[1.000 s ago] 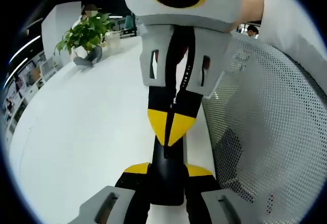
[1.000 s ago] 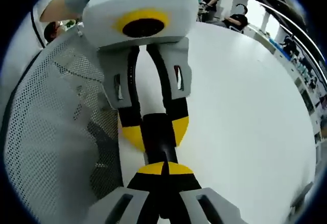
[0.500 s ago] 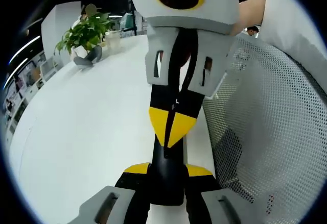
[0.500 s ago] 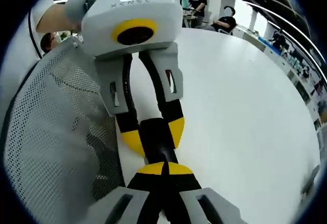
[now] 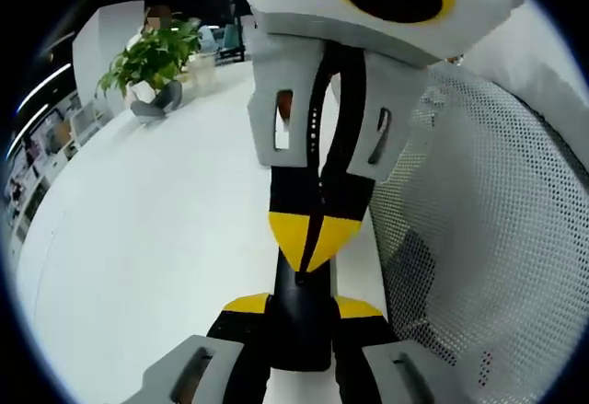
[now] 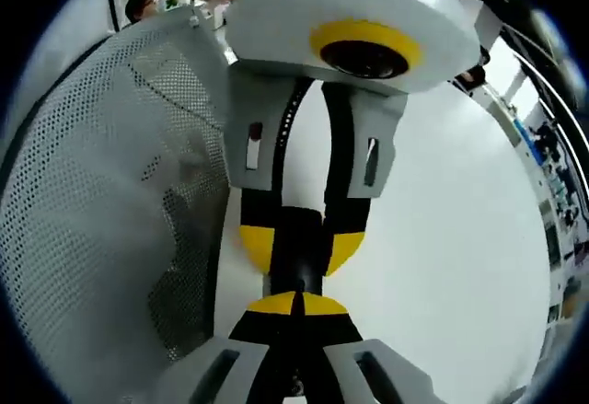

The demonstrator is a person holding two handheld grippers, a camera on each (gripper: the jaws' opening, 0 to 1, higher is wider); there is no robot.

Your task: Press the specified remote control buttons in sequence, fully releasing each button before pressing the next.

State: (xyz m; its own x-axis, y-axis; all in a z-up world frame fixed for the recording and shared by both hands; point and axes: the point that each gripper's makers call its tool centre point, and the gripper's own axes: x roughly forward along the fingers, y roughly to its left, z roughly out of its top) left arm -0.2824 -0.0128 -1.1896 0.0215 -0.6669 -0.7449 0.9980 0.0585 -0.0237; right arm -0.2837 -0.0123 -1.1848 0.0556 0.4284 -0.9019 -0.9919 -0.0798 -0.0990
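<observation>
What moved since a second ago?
The right gripper swung its body toward the mesh chair, its shut tips staying on the black remote. The left gripper stayed still, clamped on the remote. The plant and white table did not move.

Left gripper (image 6: 299, 248) clamping black remote (image 6: 296, 257)

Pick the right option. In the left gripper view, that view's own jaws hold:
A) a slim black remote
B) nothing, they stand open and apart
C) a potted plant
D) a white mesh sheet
A: the left gripper has its yellow-tipped jaws closed on either side of the black remote, which rises between them.
</observation>
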